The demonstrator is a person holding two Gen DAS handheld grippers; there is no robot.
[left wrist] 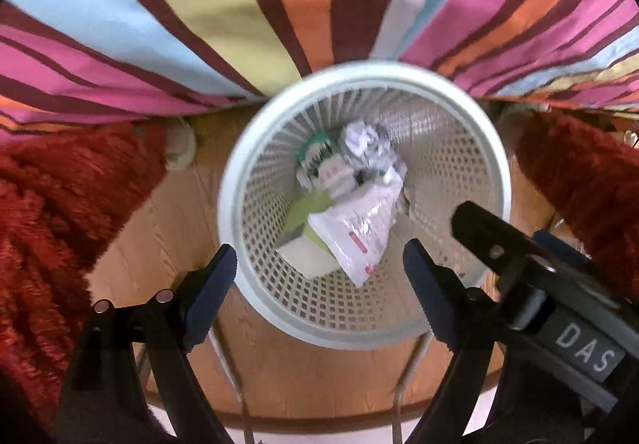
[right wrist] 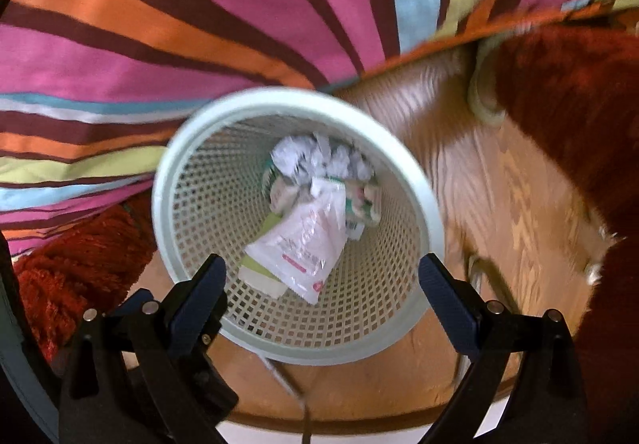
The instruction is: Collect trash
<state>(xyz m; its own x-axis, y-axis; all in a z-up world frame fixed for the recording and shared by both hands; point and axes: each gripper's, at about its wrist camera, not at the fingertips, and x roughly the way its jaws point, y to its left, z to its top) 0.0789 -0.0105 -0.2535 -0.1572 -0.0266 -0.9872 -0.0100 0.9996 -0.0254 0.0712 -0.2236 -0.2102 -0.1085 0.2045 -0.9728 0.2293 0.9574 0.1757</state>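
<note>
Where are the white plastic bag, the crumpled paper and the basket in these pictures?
White plastic bag [right wrist: 307, 244]: right wrist view, middle of its flat face.
Crumpled paper [left wrist: 361, 142]: left wrist view, top of the white wad.
Basket [right wrist: 175, 160]: right wrist view, left side of its pale rim.

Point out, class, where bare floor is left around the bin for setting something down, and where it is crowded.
Bare wood floor lies between the bin and the red rug; a narrower strip separates bin and rug on the other side. Behind the bin it is crowded: the striped cloth hangs right at its rim.
</note>
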